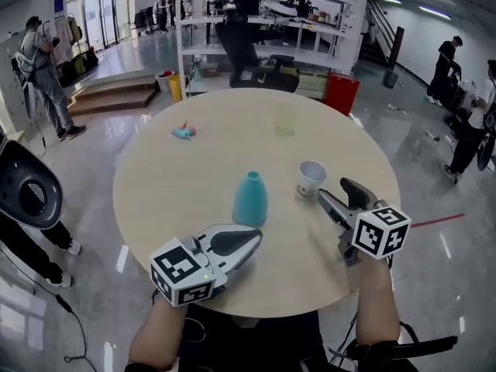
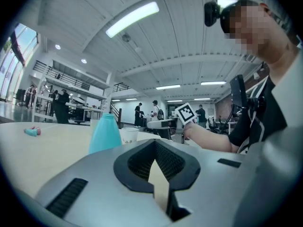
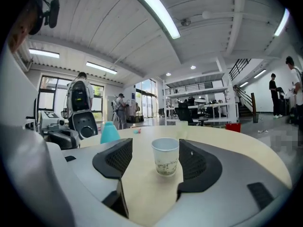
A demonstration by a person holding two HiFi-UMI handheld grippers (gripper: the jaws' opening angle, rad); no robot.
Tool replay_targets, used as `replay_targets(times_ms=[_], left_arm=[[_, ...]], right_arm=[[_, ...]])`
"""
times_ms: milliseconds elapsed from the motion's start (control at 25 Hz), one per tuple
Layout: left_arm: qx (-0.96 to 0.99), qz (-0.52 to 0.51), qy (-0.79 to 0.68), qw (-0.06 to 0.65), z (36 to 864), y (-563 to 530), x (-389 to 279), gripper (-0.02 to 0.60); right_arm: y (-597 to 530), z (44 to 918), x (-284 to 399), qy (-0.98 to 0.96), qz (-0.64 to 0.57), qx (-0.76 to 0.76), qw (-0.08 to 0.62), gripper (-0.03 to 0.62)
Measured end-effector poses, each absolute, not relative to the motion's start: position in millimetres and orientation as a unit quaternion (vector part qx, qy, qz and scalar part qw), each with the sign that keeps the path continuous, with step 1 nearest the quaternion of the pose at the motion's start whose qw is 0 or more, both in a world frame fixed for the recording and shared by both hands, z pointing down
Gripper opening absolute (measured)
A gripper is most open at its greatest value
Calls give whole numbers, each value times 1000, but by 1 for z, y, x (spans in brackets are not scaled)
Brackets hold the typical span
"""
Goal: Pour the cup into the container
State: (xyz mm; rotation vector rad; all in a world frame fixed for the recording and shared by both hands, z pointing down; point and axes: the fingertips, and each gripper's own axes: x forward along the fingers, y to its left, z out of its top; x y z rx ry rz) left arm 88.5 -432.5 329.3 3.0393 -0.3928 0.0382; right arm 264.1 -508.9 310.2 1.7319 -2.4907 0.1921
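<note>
On the round table (image 1: 170,184) we are finding pouring not begun: right gripper (image 1: 332,188) gaping before the untouched cup (image 1: 311,178), left gripper (image 1: 254,239) closed empty near the teal container (image 1: 250,198).

Bright, even light fills the hall. Long ceiling strips (image 3: 159,13) burn white and slightly blown out in both gripper views, and daylight enters through tall windows (image 3: 52,91) at the far side. In the head view the glossy floor (image 1: 101,301) carries pale glare streaks, while the table (image 1: 178,200) shows only faint, soft shadows. All three pictures are fisheye: straight lines bow near the edges, and the gripper views fade to black corners. The cup (image 3: 165,156) is sharp; the near body of the left gripper (image 2: 155,150) looks soft and smeared, and distant people are small and hazy
</note>
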Motion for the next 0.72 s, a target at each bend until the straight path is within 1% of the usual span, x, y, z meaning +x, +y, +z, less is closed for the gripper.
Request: replay_targets(times_ms=[40, 80, 120, 160, 320, 560, 720], left_arm=[[989, 7, -145, 40, 326, -437, 85, 2], [986, 6, -163, 41, 324, -442, 81, 0], [982, 6, -183, 40, 323, -446, 77, 1], [978, 6, -202, 41, 323, -450, 73, 1], [969, 0, -241, 53, 324, -462, 64, 0], [962, 10, -271, 36, 323, -463, 58, 0], [960, 16, -278, 38, 325, -460, 57, 1]], right_arm=[[-505, 305, 259, -823, 51, 564, 46, 306], [-500, 301, 251, -829, 40, 557, 42, 235], [-495, 299, 241, -838, 32, 544, 40, 117], [-490, 300, 228, -849, 28, 526, 41, 33], [-483, 307, 199, -874, 29, 483, 45, 11], [-481, 310, 194, -877, 26, 478, 34, 6], [-478, 312, 192, -878, 29, 477, 29, 6]])
